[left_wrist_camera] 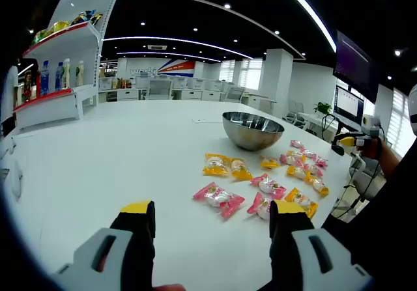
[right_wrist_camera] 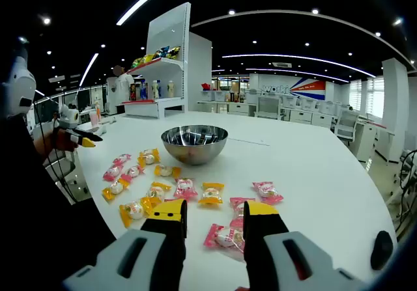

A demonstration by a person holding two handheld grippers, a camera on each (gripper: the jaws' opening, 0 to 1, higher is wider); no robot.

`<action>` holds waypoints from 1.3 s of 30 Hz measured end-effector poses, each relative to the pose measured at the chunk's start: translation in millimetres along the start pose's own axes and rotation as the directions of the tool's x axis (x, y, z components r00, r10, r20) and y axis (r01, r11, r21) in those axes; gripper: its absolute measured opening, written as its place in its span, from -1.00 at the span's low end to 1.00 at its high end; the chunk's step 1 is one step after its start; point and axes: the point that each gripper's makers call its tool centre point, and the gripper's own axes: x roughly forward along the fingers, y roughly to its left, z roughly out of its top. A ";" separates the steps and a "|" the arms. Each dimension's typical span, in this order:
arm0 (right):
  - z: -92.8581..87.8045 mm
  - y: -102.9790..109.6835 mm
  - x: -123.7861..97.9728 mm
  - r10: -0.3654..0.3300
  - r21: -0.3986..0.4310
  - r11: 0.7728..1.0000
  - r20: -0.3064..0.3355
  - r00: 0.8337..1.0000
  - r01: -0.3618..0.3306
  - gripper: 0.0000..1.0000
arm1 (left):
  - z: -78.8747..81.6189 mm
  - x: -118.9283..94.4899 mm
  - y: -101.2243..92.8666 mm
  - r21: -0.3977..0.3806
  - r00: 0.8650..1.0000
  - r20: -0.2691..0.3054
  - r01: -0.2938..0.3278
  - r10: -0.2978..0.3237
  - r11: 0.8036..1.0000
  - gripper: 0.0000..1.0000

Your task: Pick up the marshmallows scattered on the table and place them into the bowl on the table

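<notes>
Right now you are at the very start of a pick: both tools are empty and hovering above the white table (left_wrist_camera: 98, 167), with no wrapped sweet yet taken. Your left gripper (left_wrist_camera: 212, 213) has its yellow-tipped jaws spread wide apart with nothing between them. Your right gripper (right_wrist_camera: 212, 211) holds its jaws parted more narrowly, also gripping nothing.

In the left gripper view, the steel bowl (left_wrist_camera: 253, 129) sits at about one o'clock from the jaws, and it looks empty. The marshmallows lie scattered between you and the bowl, running toward three o'clock; a pink-wrapped marshmallow (left_wrist_camera: 219, 198) lies nearest the gap between the jaws. In the right gripper view the bowl (right_wrist_camera: 194, 143) is at roughly twelve o'clock, and a pink marshmallow packet (right_wrist_camera: 226, 237) lies just past the jaw tips, partly hidden by the right jaw.

My judgement: that packet is the easiest first target. You would lower the right gripper, centre it over the wrapper, close gently on the crinkly film, then carry it forward to the bowl.
</notes>
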 end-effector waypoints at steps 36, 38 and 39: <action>-1.8 -5.1 -2.5 -0.012 0.001 1.000 -0.004 1.000 0.012 -0.33 | 1.1 -0.1 -7.1 0.000 1.000 -0.003 0.018 -0.018 1.000 0.42; -1.1 -6.1 -2.1 -0.015 -0.001 1.000 -0.005 1.000 0.015 -0.33 | 1.1 0.3 -7.1 0.001 1.000 -0.004 0.019 -0.019 1.000 0.42; -0.6 -6.6 -1.7 -0.016 -0.001 1.000 -0.005 1.000 0.016 -0.33 | 1.2 0.6 -7.4 0.001 1.000 -0.004 0.020 -0.020 1.000 0.42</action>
